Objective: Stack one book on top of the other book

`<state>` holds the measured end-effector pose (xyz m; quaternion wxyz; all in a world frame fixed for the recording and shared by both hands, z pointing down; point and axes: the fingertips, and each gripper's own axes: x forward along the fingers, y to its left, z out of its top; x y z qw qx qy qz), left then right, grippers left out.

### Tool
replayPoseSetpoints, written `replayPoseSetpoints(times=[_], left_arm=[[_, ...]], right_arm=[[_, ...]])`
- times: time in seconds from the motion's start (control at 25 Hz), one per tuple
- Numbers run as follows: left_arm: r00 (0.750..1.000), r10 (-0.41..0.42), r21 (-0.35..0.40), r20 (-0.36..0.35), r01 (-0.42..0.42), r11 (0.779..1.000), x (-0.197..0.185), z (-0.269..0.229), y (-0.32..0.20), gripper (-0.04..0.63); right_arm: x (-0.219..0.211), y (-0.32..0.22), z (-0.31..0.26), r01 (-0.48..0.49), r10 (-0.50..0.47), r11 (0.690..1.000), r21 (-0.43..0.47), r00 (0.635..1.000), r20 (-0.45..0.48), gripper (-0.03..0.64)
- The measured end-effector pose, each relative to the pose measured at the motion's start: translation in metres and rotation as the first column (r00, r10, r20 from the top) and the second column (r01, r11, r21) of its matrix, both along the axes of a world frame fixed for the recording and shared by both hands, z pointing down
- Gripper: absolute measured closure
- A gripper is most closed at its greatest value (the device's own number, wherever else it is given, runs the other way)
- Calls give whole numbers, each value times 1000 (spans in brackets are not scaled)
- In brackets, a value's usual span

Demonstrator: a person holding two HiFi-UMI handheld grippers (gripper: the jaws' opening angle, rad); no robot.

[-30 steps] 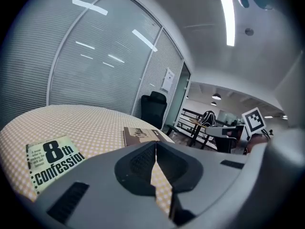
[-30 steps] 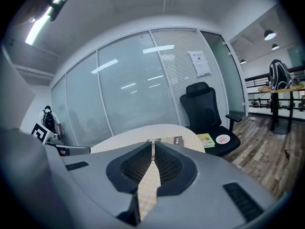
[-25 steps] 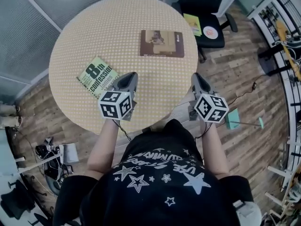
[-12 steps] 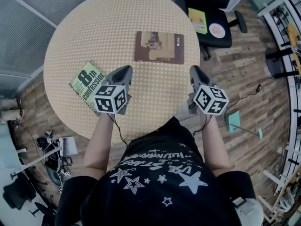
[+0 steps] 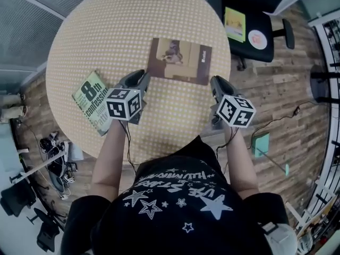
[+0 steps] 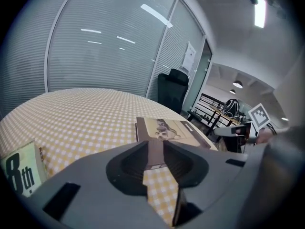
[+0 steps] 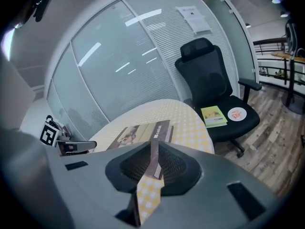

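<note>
**Desk.** A round desk point(image 5: 122, 31) under a yellow-and-white checked cloth fills the upper half of the head view.

**Books.**
- A brown-covered rectangular book point(image 5: 180, 61) lies flat on the desk, right of its centre.
- A green paperback book with a large white 8 point(image 5: 91, 101) lies flat near the desk's lower left edge, well apart from the brown one.
- Its right-hand part is hidden behind the left tool.
- Neither book is on the other.

**Left tool.**
- The left tool point(image 5: 140, 76) is held over the cloth between the two books, with its tip near the brown book's lower left corner.
- In the left gripper view its jaws point(image 6: 155, 144) stand narrowly apart and have just been opening.
- Only checked cloth shows in the gap, and nothing is held.
- The brown book point(image 6: 167, 129) lies just ahead of the tip, and the green book point(image 6: 21, 175) shows at the lower left of that frame.

**Right tool.**
- The right tool point(image 5: 215, 82) is at the desk's right-hand edge, with its tip near the brown book's lower right corner.
- In the right gripper view its jaws point(image 7: 154, 151) are drawn together to a thin slit, with nothing gripped.
- The brown book point(image 7: 136, 133) lies ahead of it.

Whether either tool touches the brown book cannot be told.

**Surroundings.**
- A black office chair point(image 5: 255, 20) stands at the upper right of the head view.
- It carries a small green booklet point(image 5: 234, 24) and a round white disc point(image 5: 257, 39) on its seat.
- The floor point(image 5: 281, 105) is wood plank.
</note>
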<state>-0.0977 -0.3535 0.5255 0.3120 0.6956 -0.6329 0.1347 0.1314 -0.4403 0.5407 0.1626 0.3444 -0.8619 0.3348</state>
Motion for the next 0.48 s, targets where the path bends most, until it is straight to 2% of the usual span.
replayPoseSetpoints(times=[0.04,0.08,0.2,0.28,0.36,0.48], left_arm=[[1000,-8,-8,-10,8,1000,-2,4,-5,464],[1000,-17,-12,-18,17,1000,-3,7,-9,445],[999,-36,-23,-9,35,999,-9,16,-22,440],[999,-31,-40,-5,31,999,-11,22,-28,407],[1000,-28,-55,-13,27,998,-11,28,-33,375],[999,-38,-80,-25,36,996,-12,35,-40,370]], right_arm=[[-2,-5,5,7,-7,1000,-19,1000,2,581],[-5,-10,10,15,-15,999,-36,1000,7,581],[-15,-24,20,27,-23,995,-91,998,50,571],[-22,-30,24,37,-28,992,-122,997,76,533],[-28,-33,28,60,-49,988,-143,995,82,485],[-32,-33,37,95,-84,979,-182,994,67,466]])
